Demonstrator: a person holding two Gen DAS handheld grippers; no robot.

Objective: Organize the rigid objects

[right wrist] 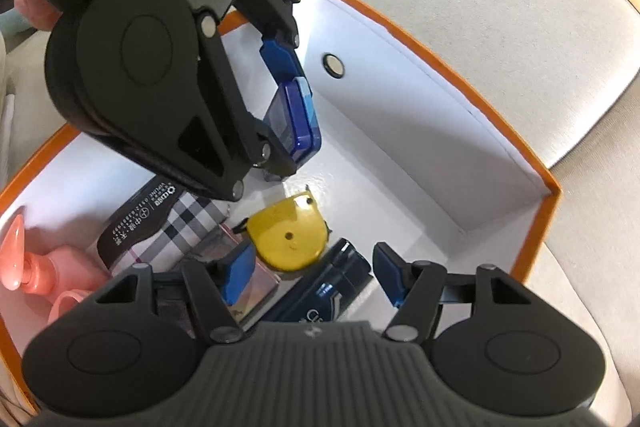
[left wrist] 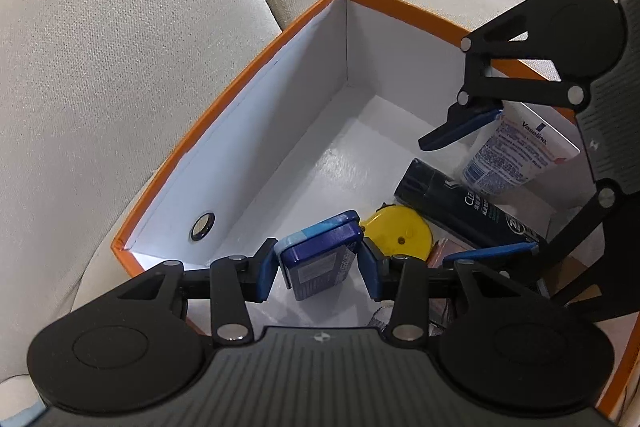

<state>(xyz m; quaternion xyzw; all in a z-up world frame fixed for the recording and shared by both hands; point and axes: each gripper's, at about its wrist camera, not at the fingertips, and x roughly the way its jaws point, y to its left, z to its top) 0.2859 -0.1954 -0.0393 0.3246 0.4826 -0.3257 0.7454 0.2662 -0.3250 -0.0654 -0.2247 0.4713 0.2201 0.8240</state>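
While my left gripper [left wrist: 320, 269] fingers clamp the blue tin [left wrist: 318, 253] low inside the orange box [left wrist: 224, 99], my right gripper [right wrist: 314, 275] hangs empty, fingers apart, over the yellow tape measure [right wrist: 286, 239] (several items already boxed); setting the tin down remains.

A small dark-blue rectangular tin with a light-blue lid [left wrist: 316, 255] stands on edge, tilted, above the white floor of the orange-rimmed cardboard box [left wrist: 248, 131]. Beside it lie a flat yellow round tape measure [left wrist: 398, 233], a dark cylindrical tube [left wrist: 464, 211] and a white Vaseline tube [left wrist: 516, 151].
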